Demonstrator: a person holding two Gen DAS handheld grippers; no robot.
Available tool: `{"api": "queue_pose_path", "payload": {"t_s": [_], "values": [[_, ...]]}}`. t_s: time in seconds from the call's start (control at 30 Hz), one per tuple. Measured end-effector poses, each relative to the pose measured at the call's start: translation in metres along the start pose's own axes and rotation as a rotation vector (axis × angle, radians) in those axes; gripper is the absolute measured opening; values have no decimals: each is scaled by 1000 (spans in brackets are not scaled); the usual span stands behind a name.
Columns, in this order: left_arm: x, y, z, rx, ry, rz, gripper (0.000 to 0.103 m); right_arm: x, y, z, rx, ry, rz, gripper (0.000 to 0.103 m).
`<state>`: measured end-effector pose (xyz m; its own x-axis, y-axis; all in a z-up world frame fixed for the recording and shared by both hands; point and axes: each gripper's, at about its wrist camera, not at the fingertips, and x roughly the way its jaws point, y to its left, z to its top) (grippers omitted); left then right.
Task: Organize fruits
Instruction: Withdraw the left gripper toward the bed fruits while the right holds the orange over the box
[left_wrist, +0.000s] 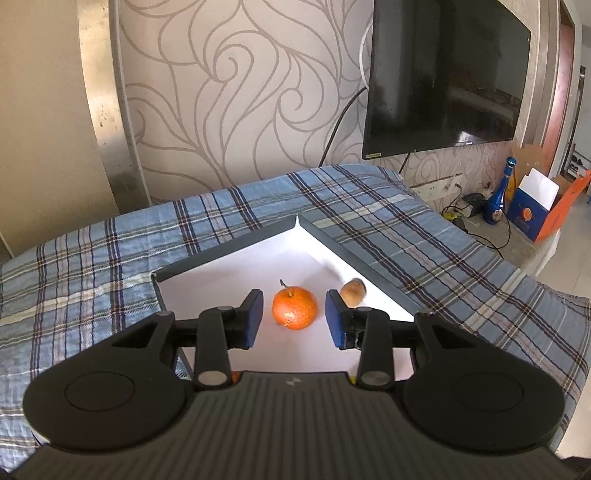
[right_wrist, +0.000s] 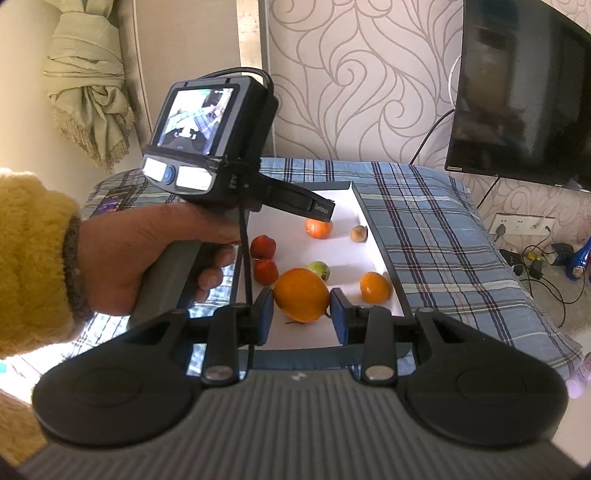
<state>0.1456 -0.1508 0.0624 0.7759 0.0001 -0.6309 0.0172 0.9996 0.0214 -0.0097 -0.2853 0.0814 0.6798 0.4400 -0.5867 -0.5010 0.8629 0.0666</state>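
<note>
A shallow white tray (left_wrist: 236, 269) with dark walls lies on a plaid cloth. In the left wrist view my left gripper (left_wrist: 294, 318) is open, its blue pads either side of a small stemmed orange mandarin (left_wrist: 294, 307), not touching it. A brown fruit (left_wrist: 353, 292) sits by the right wall. In the right wrist view my right gripper (right_wrist: 302, 314) is open around a large orange (right_wrist: 301, 295); contact is unclear. A smaller orange (right_wrist: 375, 287), a green fruit (right_wrist: 320, 269), two red fruits (right_wrist: 263, 246) (right_wrist: 266, 271), the mandarin (right_wrist: 318, 228) and the brown fruit (right_wrist: 359, 233) lie in the tray (right_wrist: 380, 254).
The plaid blue cloth (left_wrist: 369, 206) covers the table. A TV (left_wrist: 443, 74) hangs on the patterned wall. A blue bottle (left_wrist: 498, 199), boxes and cables sit on the floor at right. The left hand and its gripper body (right_wrist: 207, 147) fill the left of the right wrist view.
</note>
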Motion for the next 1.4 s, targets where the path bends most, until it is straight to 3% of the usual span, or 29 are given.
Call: {"api": "queue_pose_path", "payload": {"t_s": [0.8,1.4], "values": [[-14,16,7,-2,-36,38,48,7,-3,6,3,-22,15,36],[-30,28,-7,-19,-27,51,48,18,-8,5,17,-6,46,36]]}}
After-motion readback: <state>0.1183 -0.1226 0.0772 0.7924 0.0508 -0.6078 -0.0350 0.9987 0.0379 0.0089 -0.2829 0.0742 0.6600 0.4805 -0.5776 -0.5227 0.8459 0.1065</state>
